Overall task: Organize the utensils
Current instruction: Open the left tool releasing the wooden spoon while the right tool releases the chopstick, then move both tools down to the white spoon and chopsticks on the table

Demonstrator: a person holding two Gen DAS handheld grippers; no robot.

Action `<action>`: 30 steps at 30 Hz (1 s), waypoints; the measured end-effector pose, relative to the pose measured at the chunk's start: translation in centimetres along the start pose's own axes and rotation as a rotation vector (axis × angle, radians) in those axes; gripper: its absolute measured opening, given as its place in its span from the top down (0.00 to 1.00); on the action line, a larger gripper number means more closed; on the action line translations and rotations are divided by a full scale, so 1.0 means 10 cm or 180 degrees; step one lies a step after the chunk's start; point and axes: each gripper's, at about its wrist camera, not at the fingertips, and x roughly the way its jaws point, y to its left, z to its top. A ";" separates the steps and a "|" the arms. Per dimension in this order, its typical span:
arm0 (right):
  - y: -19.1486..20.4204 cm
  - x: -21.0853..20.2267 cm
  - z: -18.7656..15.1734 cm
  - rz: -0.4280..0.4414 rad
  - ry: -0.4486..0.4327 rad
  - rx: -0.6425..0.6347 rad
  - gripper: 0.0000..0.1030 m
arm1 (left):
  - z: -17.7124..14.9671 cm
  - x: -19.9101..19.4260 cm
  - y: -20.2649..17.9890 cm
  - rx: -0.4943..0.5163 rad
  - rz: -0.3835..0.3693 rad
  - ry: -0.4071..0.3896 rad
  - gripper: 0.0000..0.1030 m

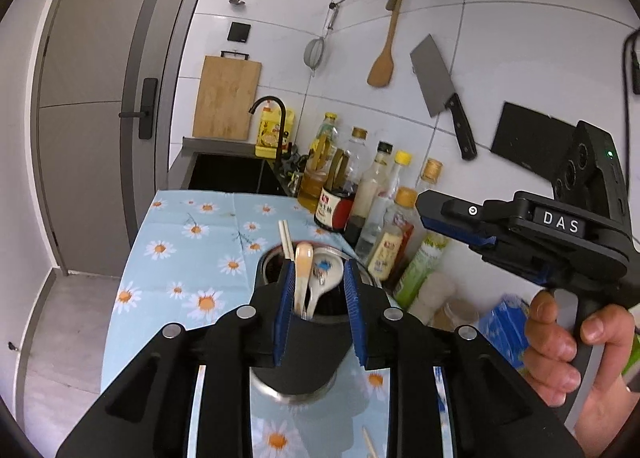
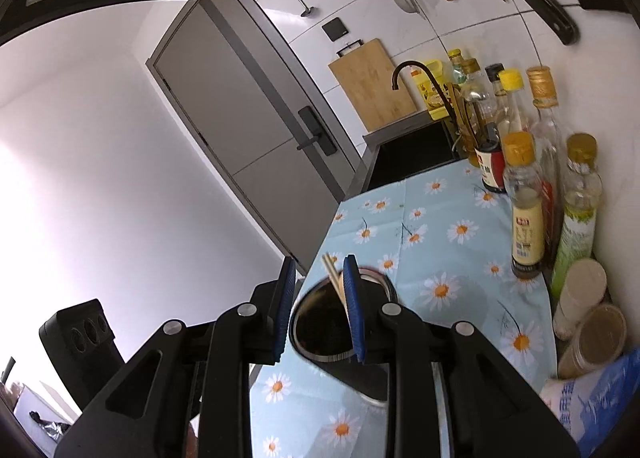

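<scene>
Hovering over the utensil holder (image 1: 298,342), the left gripper (image 1: 318,310) and right gripper (image 2: 318,308) (jaws released, grasping nothing) should retreat without snagging the chopsticks (image 1: 285,239) or spoons (image 1: 324,278).

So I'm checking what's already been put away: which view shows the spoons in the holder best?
The left wrist view: both spoons stand in plain sight in the utensil holder, beside the chopsticks. The right wrist view shows only chopsticks; a tool finger hides the rest.

Left gripper (image 1: 318,308) jaws slightly parted, apparently gripping nothing; right gripper (image 2: 318,308) same, hand (image 1: 568,354) on handle.
</scene>
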 end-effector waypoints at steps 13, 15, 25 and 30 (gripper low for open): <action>-0.07 -0.31 -0.53 0.0009 0.0307 0.0009 0.73 | -0.51 -0.33 -0.07 0.0088 -0.0133 0.0606 0.77; -0.10 -0.38 -0.58 -0.0008 0.0323 0.0011 0.70 | -0.56 -0.36 -0.09 0.0099 -0.0176 0.0707 0.77; -0.42 -0.62 -1.09 -0.0129 0.0620 0.0296 0.69 | -1.06 -0.40 -0.11 0.0156 -0.0378 0.1423 0.76; -0.56 -0.67 -1.39 -0.0200 0.0828 0.0477 0.69 | -1.27 -0.43 -0.12 0.0167 -0.0401 0.1695 0.76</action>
